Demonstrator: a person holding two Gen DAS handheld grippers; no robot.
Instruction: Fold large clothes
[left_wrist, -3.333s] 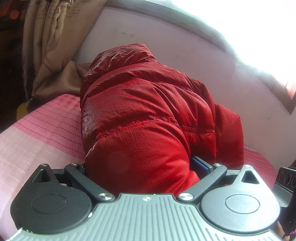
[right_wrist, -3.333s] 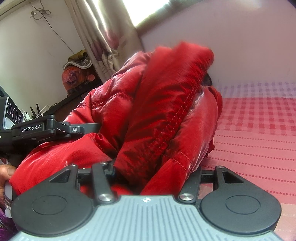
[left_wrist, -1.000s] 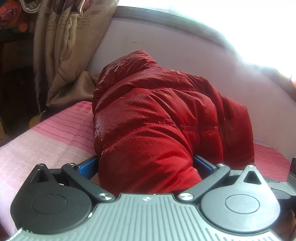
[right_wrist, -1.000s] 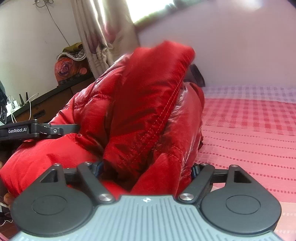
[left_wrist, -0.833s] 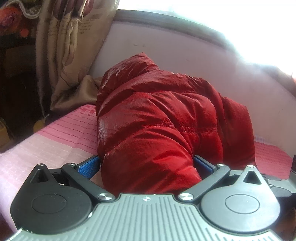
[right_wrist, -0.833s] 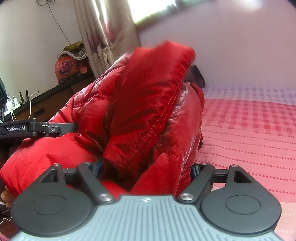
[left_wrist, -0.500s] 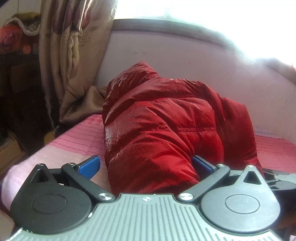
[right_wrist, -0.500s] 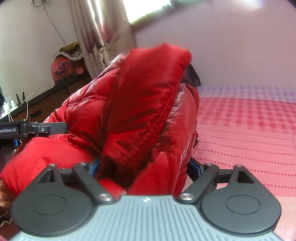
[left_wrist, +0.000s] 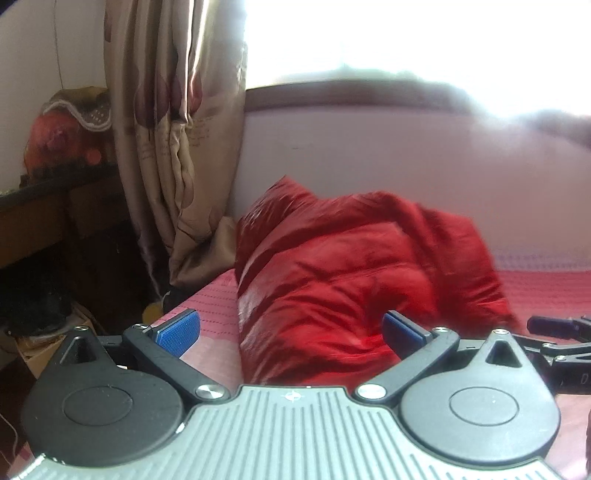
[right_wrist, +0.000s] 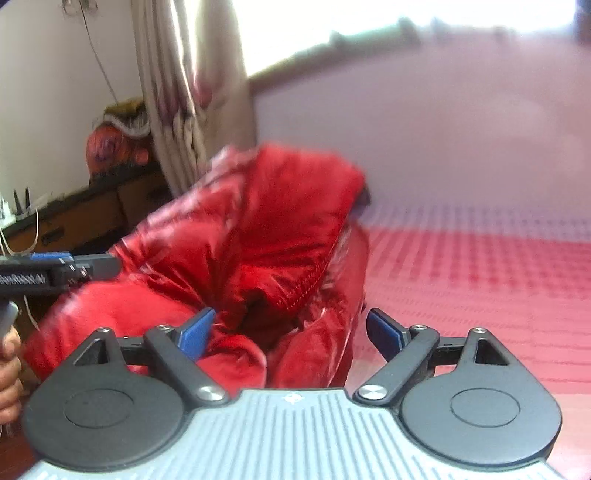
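Note:
A red puffer jacket (left_wrist: 343, 273) lies bunched in a folded heap on the pink bed (left_wrist: 546, 284), against the wall. My left gripper (left_wrist: 291, 328) is open, its blue pads (left_wrist: 177, 328) apart and clear of the jacket's near end. In the right wrist view the jacket (right_wrist: 251, 251) fills the middle. My right gripper (right_wrist: 291, 332) is open with the jacket's near edge just ahead of its pads (right_wrist: 195, 332). The left gripper also shows in the right wrist view (right_wrist: 55, 273), beside the jacket.
A beige curtain (left_wrist: 177, 147) hangs at the bed's left corner by the window. A dark wooden cabinet (right_wrist: 74, 221) with a red bundle (left_wrist: 55, 140) on it stands left of the bed. The pink checked bedspread (right_wrist: 480, 280) stretches to the right.
Both grippers have opened and let go of the jacket, then pulled back from it. The jacket now rests on the bed and looks lower and farther away.

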